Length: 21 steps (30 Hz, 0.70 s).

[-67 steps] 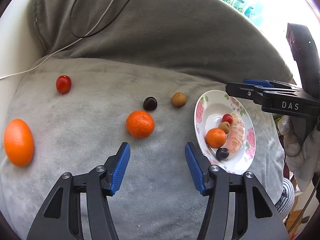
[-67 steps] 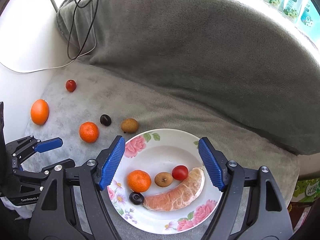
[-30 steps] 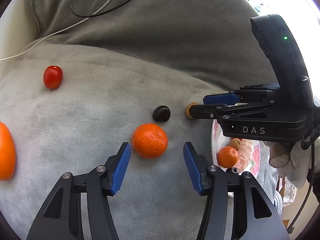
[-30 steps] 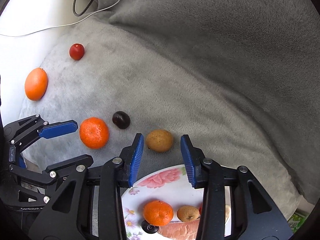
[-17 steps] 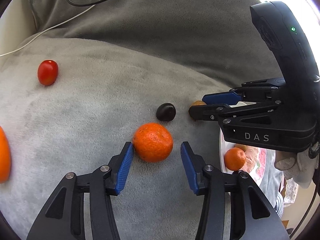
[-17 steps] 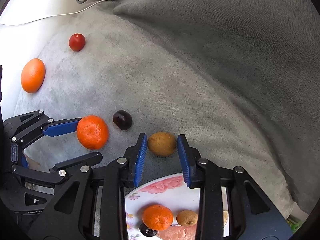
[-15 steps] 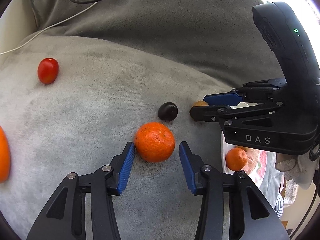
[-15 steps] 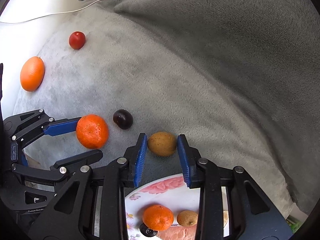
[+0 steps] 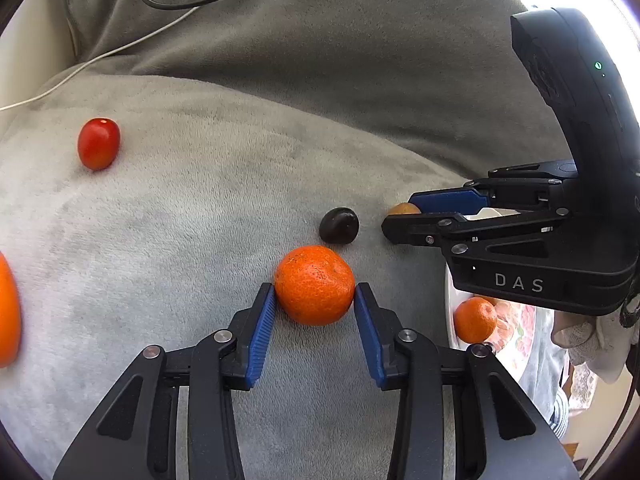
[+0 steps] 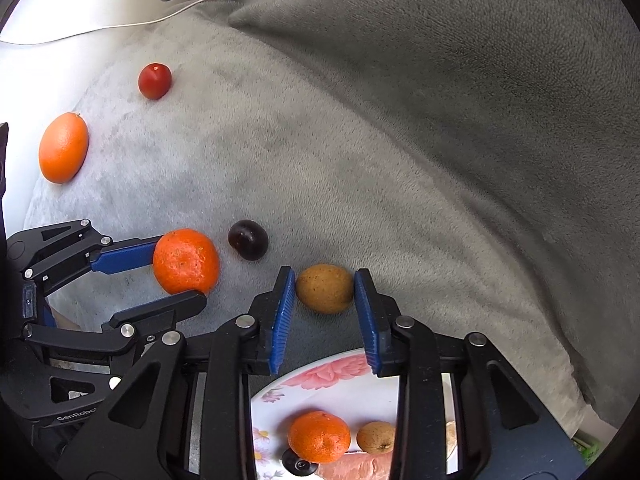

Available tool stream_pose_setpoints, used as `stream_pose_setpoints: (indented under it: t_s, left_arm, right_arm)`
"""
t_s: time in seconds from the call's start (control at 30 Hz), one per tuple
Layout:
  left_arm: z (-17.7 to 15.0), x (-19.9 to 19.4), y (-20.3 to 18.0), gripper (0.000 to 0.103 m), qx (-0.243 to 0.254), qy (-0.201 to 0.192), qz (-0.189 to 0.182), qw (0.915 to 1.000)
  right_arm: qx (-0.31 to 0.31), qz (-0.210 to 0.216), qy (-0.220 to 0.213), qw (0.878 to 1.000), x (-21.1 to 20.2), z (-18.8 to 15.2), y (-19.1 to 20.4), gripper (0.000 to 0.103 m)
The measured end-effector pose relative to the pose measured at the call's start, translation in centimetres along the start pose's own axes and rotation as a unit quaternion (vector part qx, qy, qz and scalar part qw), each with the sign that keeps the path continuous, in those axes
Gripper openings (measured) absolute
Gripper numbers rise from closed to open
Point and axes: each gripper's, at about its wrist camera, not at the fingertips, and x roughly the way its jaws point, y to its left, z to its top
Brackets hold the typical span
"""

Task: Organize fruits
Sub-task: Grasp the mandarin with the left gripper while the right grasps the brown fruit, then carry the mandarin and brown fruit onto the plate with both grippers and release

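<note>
On the grey plush blanket lies a mandarin. My left gripper is closing on it, and both blue pads touch its sides. The same grip shows in the right wrist view, with the left gripper around the mandarin. My right gripper points down, its pads pressed on a small brown fruit just beyond the floral plate. In the left wrist view the right gripper hides most of that brown fruit.
A dark plum lies between the two held fruits. A cherry tomato and a large orange lie far left. The plate holds a second mandarin, a brown fruit and a pomelo segment. Cables cross the raised blanket behind.
Both grippers came forward and down. The left jaws narrowed until they met the mandarin, and the right jaws narrowed onto the brown fruit.
</note>
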Motion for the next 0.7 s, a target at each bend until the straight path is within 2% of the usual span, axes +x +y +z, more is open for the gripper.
stream_pose_setpoints:
  t_s: [0.37,0.7]
  left_arm:
    - [-0.2,-2.1,-0.3,0.039,0.008,-0.018,0.006,0.9998]
    - [-0.5,-3.9,-2.0,0.039,0.031,-0.031,0.001,0.999]
  right_arm:
    - [0.024,0.007,-0.029,0.999,-2.5,-1.1,-0.8,0.032]
    - [0.062,0.011,-0.065,0.996,-6.1,-3.7,-2.2,0.032]
